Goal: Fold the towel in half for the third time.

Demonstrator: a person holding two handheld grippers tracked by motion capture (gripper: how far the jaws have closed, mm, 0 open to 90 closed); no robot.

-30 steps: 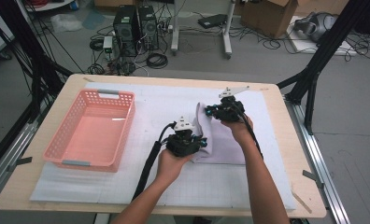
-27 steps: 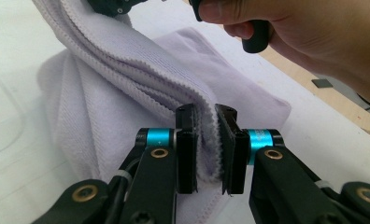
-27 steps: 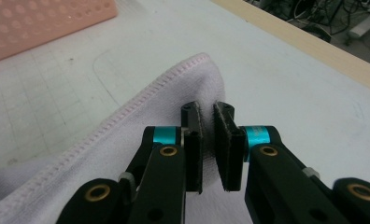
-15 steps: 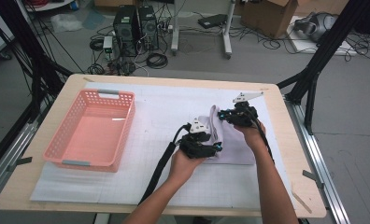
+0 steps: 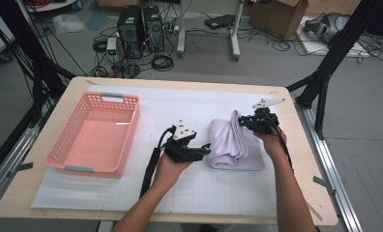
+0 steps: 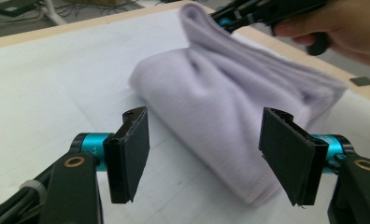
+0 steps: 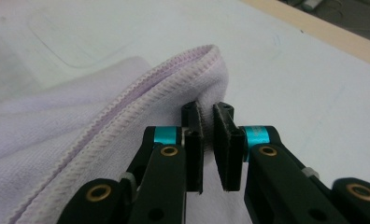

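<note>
A lavender towel (image 5: 234, 145) lies folded in a thick bundle on the white mat, right of centre. My right gripper (image 5: 241, 121) is shut on the towel's stitched hem (image 7: 192, 74) at its far corner and holds that corner raised. My left gripper (image 5: 205, 149) stands open just left of the bundle's near edge, touching nothing. In the left gripper view the towel (image 6: 230, 107) lies just beyond the wide-apart pads (image 6: 132, 151), with the right gripper (image 6: 230, 16) pinching its top. In the right gripper view the jaws stand almost together on the towel's fold (image 7: 103, 130).
A pink plastic basket (image 5: 64, 150) stands on the left part of the mat, with nothing in it. The wooden table edge (image 5: 303, 145) runs close to the right of the towel. Bare mat (image 5: 194, 193) lies in front of the towel.
The towel has been folded over and carried to the right by both grippers. My left gripper has let go of it, opened and drawn back a little left. The right gripper still holds the corner.
</note>
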